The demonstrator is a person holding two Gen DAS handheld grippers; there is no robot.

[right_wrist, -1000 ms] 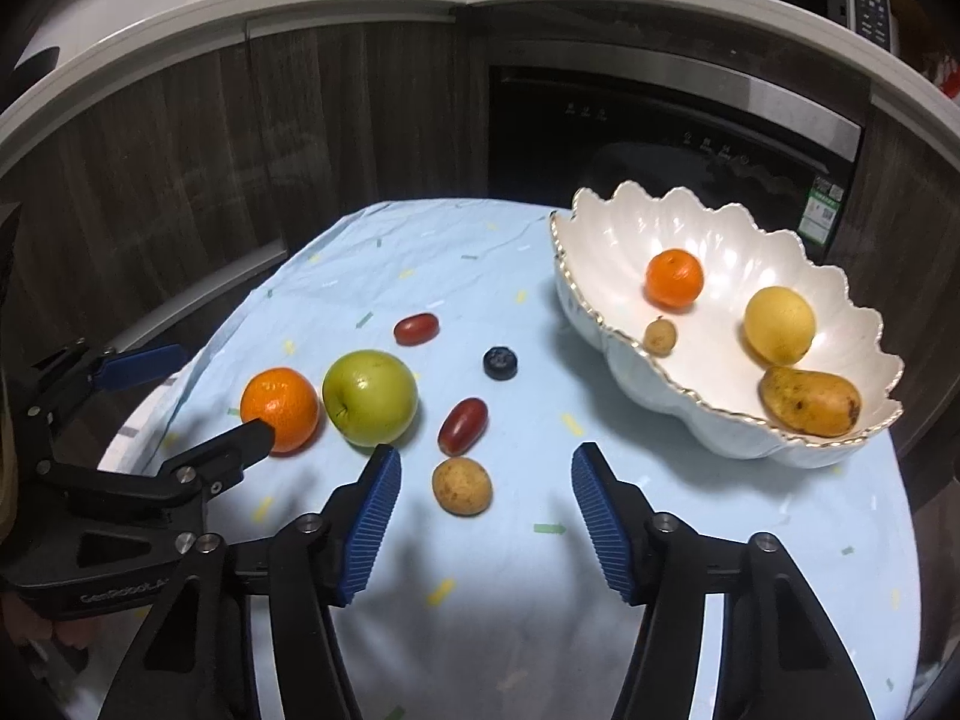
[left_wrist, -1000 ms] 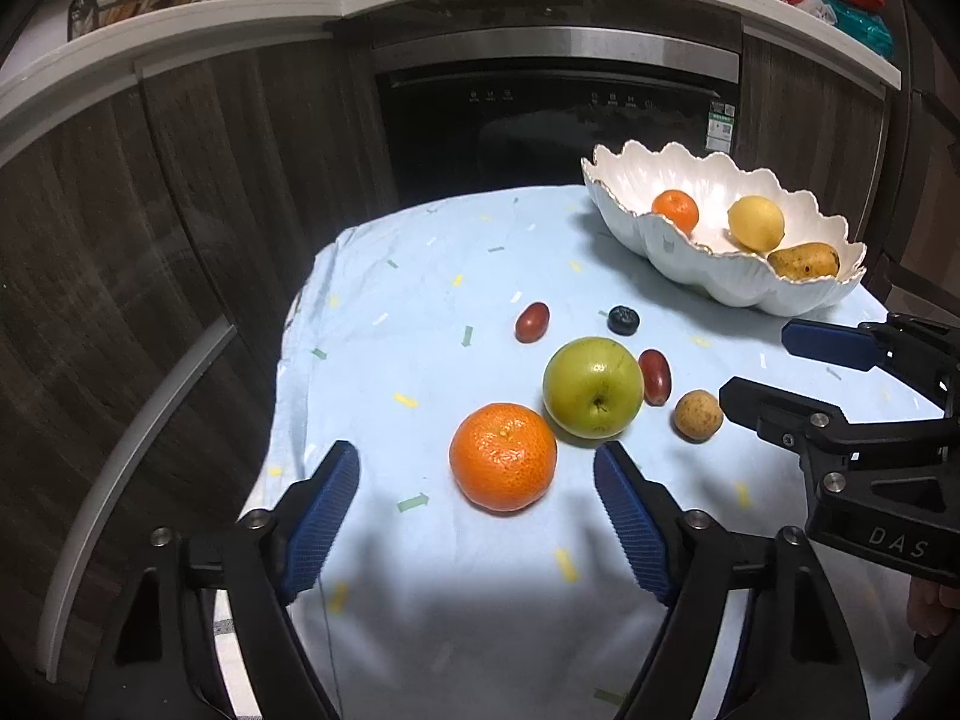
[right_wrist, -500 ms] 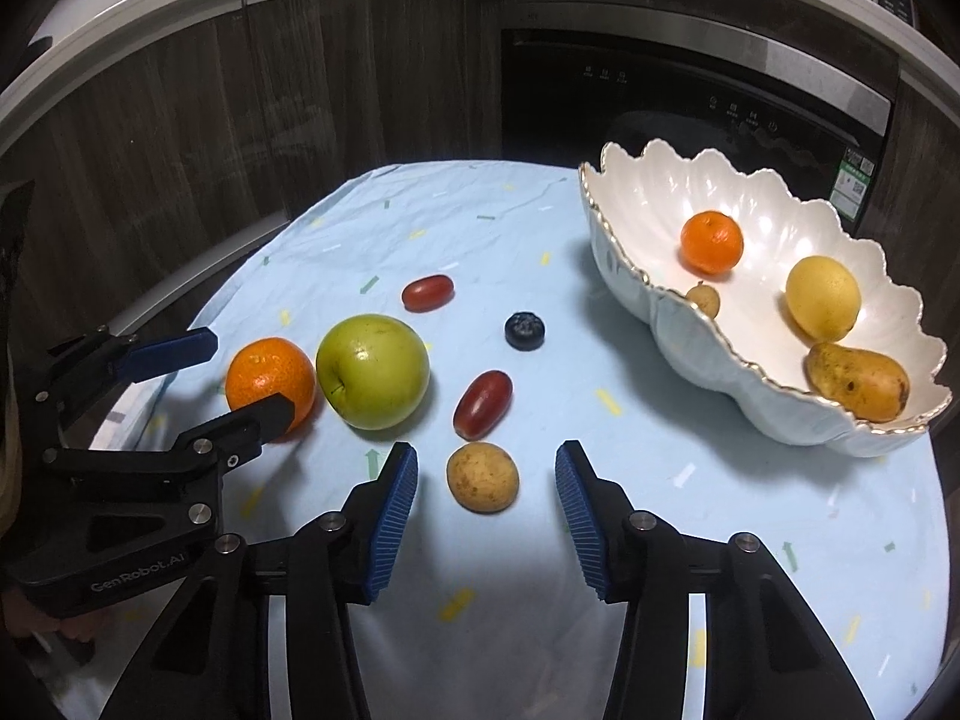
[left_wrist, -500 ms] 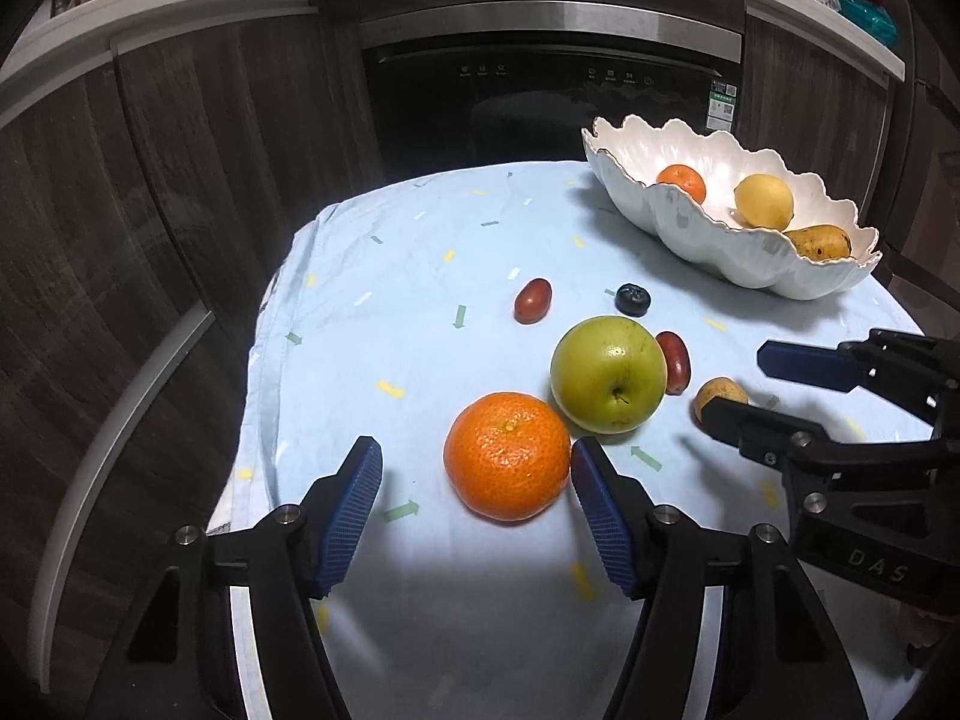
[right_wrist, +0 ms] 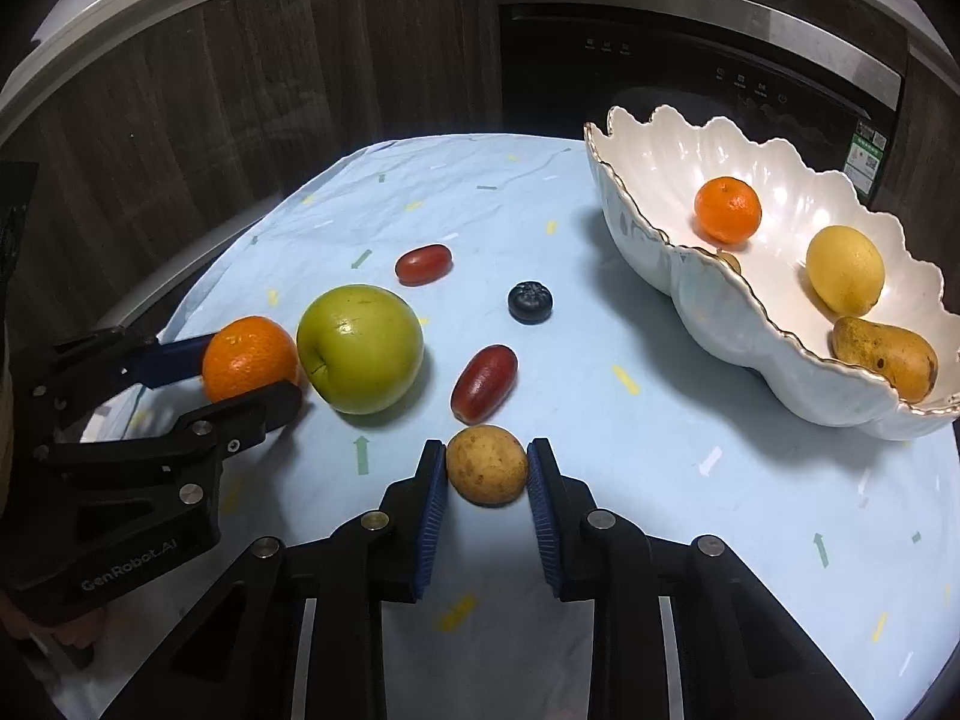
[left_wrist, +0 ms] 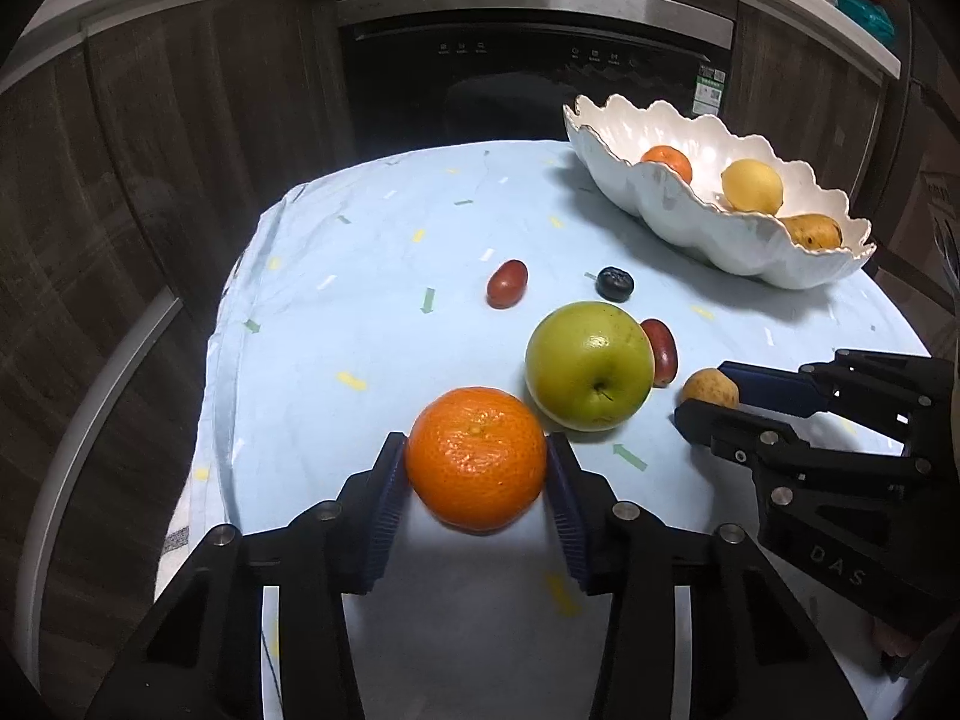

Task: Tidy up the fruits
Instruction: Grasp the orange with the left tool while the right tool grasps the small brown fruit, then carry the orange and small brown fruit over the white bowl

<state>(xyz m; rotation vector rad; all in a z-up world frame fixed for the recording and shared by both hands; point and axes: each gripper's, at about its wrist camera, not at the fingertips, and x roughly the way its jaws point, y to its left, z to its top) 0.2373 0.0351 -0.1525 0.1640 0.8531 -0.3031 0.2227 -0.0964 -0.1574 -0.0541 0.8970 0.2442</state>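
Now left tool (left_wrist: 477,468) was closing w/ pads on the orange (left_wrist: 477,459); right tool (right_wrist: 487,468) closing on the small brown fruit (right_wrist: 486,464). Both sat on the blue-clothed surface (right_wrist: 660,480), shell bowl (right_wrist: 750,324) nearby, dark oven (left_wrist: 528,78) behind.

1. Mandarin orange (left_wrist: 477,459): lower centre, on the cloth.
2. Green apple (left_wrist: 590,366): just right of it, stem dimple facing the camera.
3. Small tan round fruit (right_wrist: 487,465): lower centre of the right view.
4. Scalloped white bowl (right_wrist: 738,324): right, holding an orange, a lemon and a pear.
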